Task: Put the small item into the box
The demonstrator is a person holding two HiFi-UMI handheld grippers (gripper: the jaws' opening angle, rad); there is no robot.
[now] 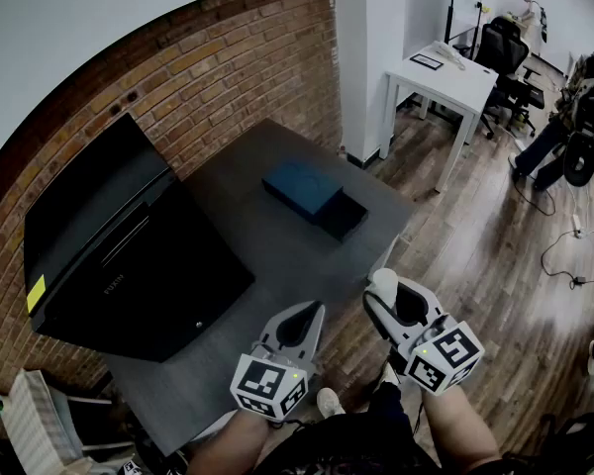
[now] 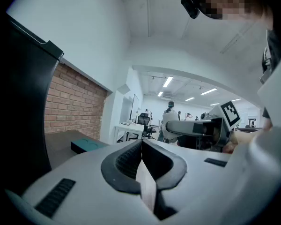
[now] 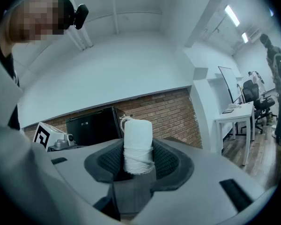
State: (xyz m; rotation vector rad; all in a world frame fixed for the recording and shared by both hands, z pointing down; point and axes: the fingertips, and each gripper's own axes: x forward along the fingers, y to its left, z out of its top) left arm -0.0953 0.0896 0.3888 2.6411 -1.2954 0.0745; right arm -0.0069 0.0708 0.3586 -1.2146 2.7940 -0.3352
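pinches a small white roll [image 3: 138, 139] upright between the pads of the right gripper [image 3: 138, 159], just off the near right edge of the desk [image 1: 277, 255]. keeps the left gripper [image 2: 141, 149] pressed together on nothing, over the near edge. teal box [image 1: 302, 188] near the far right edge, dark end piece possibly a slid-out tray. big black unit [image 1: 129, 255] along the left edge.

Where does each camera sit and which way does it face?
Head view: on the head, facing down at table, box; forearms show.
Left gripper view: on left tongs, along shut jaws, toward white desk.
Right gripper view: on right tongs, along jaws gripping white roll, toward brick wall.
Shared: box, in head and left views.
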